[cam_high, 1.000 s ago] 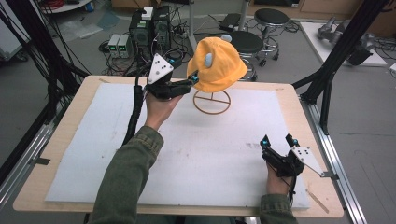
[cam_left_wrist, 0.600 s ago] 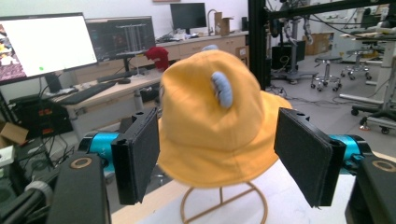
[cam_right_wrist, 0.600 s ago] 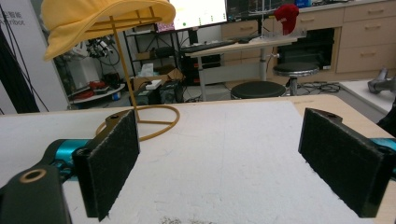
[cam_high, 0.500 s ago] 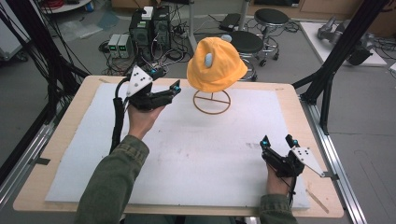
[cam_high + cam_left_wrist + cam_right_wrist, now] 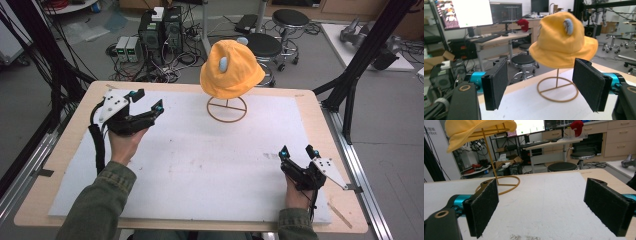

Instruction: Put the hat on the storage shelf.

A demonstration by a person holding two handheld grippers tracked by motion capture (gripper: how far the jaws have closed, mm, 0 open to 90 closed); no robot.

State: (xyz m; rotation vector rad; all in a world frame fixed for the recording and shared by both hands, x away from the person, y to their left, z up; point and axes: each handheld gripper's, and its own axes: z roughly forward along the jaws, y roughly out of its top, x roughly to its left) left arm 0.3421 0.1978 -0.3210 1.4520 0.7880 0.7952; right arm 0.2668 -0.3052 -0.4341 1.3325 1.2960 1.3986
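While the yellow hat (image 5: pixel 231 70) sits on its wire stand (image 5: pixel 226 109) near the middle of the worktop's (image 5: pixel 200 165) far edge, the left tongs (image 5: pixel 148 100) hang toward the far left corner, well apart from the hat, jaws wide, having just been opening, with nothing between them. Right tongs (image 5: pixel 296 151) rest near the near right corner, jaws likewise spread and empty above the white mat.

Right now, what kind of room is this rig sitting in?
Most likely a robotics lab or workshop. Computer towers with tangled cables sit on the floor behind the table, monitors stand on a desk, and rolling stools are scattered around.
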